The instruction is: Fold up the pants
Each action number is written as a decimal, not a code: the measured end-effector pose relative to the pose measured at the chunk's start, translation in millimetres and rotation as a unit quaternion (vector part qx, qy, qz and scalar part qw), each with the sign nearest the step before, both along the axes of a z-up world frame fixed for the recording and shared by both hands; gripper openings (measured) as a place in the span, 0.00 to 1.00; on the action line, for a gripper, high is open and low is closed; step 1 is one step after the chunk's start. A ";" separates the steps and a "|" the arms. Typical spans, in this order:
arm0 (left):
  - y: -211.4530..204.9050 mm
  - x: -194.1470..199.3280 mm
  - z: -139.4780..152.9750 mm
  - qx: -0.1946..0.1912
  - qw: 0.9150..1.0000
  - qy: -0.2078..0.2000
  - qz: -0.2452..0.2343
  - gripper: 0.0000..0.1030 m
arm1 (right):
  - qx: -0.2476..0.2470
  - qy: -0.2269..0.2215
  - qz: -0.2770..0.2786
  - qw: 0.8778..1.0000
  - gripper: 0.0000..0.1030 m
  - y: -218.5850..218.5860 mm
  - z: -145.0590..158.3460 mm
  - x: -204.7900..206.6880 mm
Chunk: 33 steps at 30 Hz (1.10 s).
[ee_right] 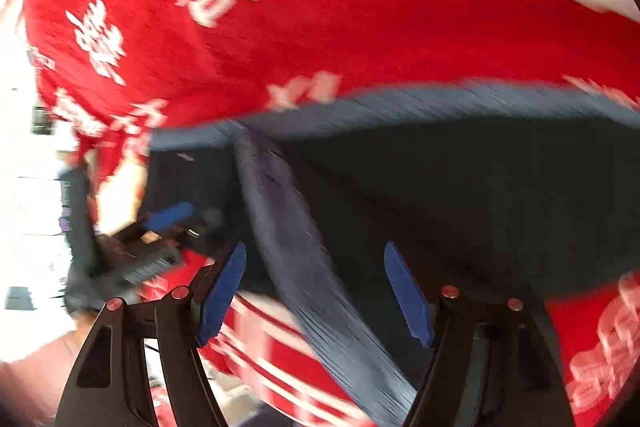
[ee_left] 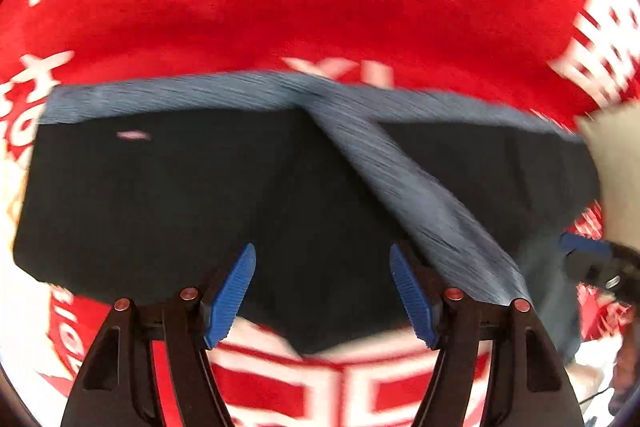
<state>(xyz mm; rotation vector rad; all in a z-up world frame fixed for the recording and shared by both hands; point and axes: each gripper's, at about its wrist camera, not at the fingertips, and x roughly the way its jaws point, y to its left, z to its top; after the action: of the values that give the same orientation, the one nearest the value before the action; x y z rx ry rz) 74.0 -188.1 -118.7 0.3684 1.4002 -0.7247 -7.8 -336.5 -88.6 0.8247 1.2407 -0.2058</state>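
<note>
Dark navy pants [ee_left: 200,207] lie folded flat on a red cloth, blurred by motion. A grey-blue ribbed band [ee_left: 180,95] runs along their far edge, and a strip of the same fabric [ee_left: 420,195] crosses them diagonally. My left gripper [ee_left: 322,251] hovers open over the near part of the pants, with nothing between its blue pads [ee_left: 232,295]. My right gripper [ee_right: 315,247] is open too, above the pants [ee_right: 460,195]. The diagonal strip [ee_right: 288,227] runs beneath its fingers, and the pads do not press on it. Each gripper shows blurred in the other's view: right [ee_left: 592,255], left [ee_right: 160,227].
The red cloth [ee_left: 280,7] with white lettering covers the surface all around the pants [ee_right: 360,7]. A pale blurred shape [ee_left: 612,167] sits at the right edge of the left wrist view. The cloth's left edge [ee_right: 36,75] gives way to bright surroundings.
</note>
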 end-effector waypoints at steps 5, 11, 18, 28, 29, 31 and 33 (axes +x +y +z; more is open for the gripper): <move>-24.7 -59.2 7.7 -0.013 0.997 0.034 -0.072 0.71 | -0.057 0.061 -0.080 0.993 0.73 17.2 5.1 -113.2; -41.8 -108.6 3.2 -0.011 0.990 0.054 -0.128 0.71 | -0.048 0.104 -0.201 0.973 0.73 37.7 -5.1 -232.8; -45.9 -127.8 -13.7 -0.005 0.989 0.062 -0.132 0.71 | -0.008 0.082 -0.300 0.950 0.73 66.2 -41.1 -309.5; -51.6 -147.6 -17.7 -0.021 0.987 0.072 -0.143 0.46 | 0.057 0.041 -0.291 0.954 0.16 73.8 -72.6 -327.2; -55.7 -151.4 -16.0 -0.029 0.985 0.079 -0.152 0.16 | 0.071 0.038 -0.293 0.953 0.06 71.5 -72.6 -327.3; -61.5 -155.3 -9.7 -0.031 0.984 0.087 -0.153 0.13 | 0.079 0.013 -0.295 0.952 0.05 66.4 -60.7 -327.5; -67.4 -156.8 5.1 -0.038 0.984 0.080 -0.155 0.13 | 0.066 -0.013 -0.272 0.960 0.04 52.9 -33.2 -321.7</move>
<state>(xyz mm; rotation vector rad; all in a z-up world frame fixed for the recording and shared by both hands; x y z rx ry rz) -82.7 -255.5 -113.6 0.4842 1.4773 -1.0797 -329.6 -283.6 -121.8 1.2743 0.9855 -0.5577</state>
